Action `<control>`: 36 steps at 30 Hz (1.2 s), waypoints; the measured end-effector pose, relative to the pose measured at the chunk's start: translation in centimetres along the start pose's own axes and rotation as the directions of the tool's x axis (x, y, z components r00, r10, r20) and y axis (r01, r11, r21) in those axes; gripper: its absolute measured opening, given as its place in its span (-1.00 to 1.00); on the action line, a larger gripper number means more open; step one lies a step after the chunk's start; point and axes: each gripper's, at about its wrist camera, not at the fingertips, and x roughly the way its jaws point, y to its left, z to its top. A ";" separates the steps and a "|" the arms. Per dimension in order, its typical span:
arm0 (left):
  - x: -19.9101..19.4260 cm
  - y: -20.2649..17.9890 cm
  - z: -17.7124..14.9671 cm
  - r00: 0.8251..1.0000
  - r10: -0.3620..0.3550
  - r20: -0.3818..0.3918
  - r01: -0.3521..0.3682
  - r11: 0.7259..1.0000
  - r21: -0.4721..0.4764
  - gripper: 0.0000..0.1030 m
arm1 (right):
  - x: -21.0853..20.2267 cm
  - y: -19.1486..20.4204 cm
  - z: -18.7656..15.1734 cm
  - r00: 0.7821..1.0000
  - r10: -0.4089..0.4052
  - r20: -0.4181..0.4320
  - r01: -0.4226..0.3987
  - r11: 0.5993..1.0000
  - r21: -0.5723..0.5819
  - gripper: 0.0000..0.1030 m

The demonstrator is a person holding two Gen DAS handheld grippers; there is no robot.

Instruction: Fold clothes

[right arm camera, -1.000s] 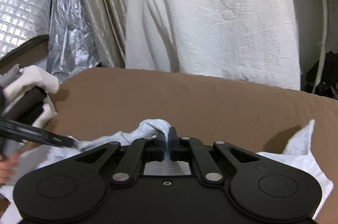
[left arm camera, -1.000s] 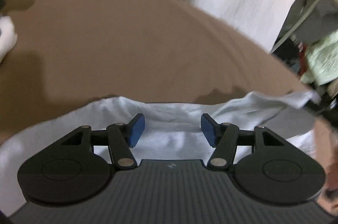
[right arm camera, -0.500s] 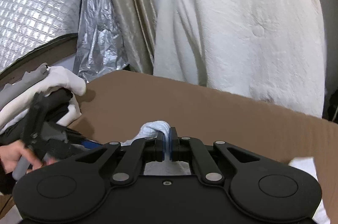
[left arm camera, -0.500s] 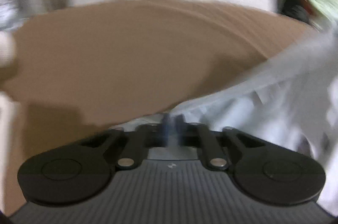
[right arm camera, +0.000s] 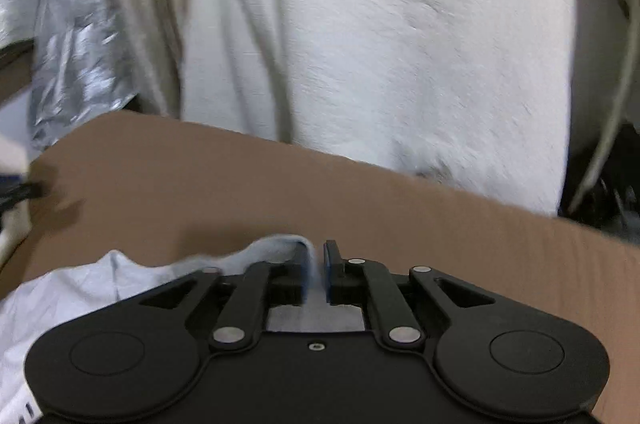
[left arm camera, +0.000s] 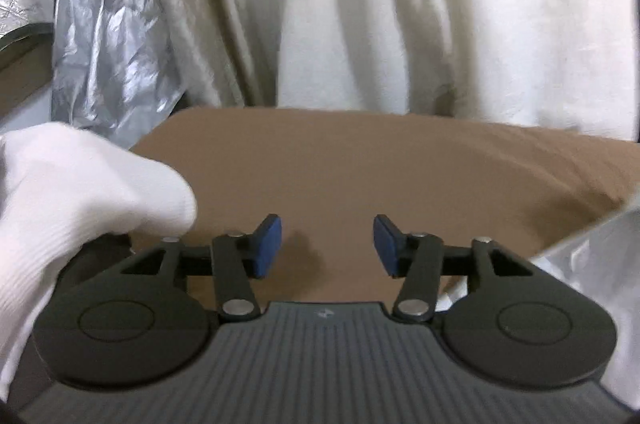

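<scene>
Left gripper (left arm camera: 327, 251): 2 blue pads spread wide after just opening, nothing between them, only brown surface (left arm camera: 400, 176) ahead. White garment (right arm camera: 92, 284) off to its right edge. Right gripper (right arm camera: 317, 274): jaws just parting, narrow gap, a fold of the garment draped over the left pad, slack cloth trailing left.

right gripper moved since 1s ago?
Yes. The right gripper slid sideways: the hanging white robe behind sits further right in its view. Its jaws have just been opening off the white garment.
</scene>
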 end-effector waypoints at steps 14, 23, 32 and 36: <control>-5.0 6.8 -13.7 0.989 0.004 -0.151 0.010 0.995 0.095 0.98 | -8.6 -9.5 -4.7 0.992 -0.125 0.018 0.119 0.974 0.194 -0.23; -0.1 8.6 -14.7 0.958 -0.131 -0.255 0.121 0.991 -0.053 0.69 | -12.0 -13.9 -9.9 0.993 -0.094 -0.072 0.114 0.926 0.361 0.33; -5.9 3.7 -12.7 0.985 0.151 0.077 -0.168 0.932 0.321 -0.96 | -8.9 -15.7 -16.1 0.988 0.137 0.068 -0.135 0.571 0.810 0.35; -5.2 6.7 -10.5 0.944 0.322 0.071 -0.330 0.929 0.166 -0.95 | -8.1 -14.0 -14.5 0.992 0.129 -0.009 -0.083 0.687 0.722 0.35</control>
